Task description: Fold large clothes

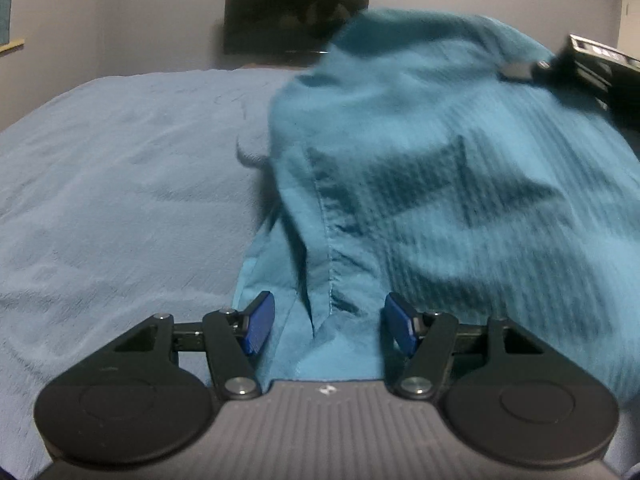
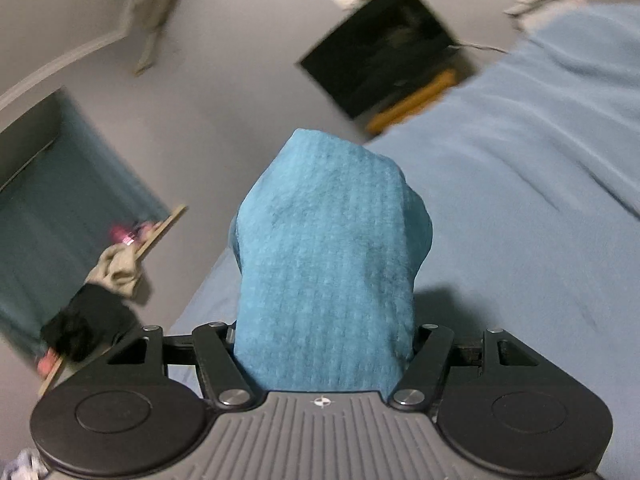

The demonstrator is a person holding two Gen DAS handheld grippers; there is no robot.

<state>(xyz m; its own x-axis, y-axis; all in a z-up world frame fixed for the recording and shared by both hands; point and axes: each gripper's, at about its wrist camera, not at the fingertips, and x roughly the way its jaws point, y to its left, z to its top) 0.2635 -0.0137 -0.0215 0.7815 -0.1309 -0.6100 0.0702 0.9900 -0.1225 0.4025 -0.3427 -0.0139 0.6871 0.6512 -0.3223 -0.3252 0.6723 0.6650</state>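
A large teal garment with a ribbed weave is lifted over the light blue bed cover. A seamed edge of it hangs down between the blue pads of my left gripper. Those pads stand apart and do not press the cloth. At the upper right of the left wrist view, my right gripper pinches the raised part. In the right wrist view, a thick bunch of the garment fills my right gripper. It hides the pads and stands up above the bed cover.
A dark television hangs on the grey wall beyond the bed. In the tilted right wrist view there are the television, a teal curtain and a shelf with beige and black clothes.
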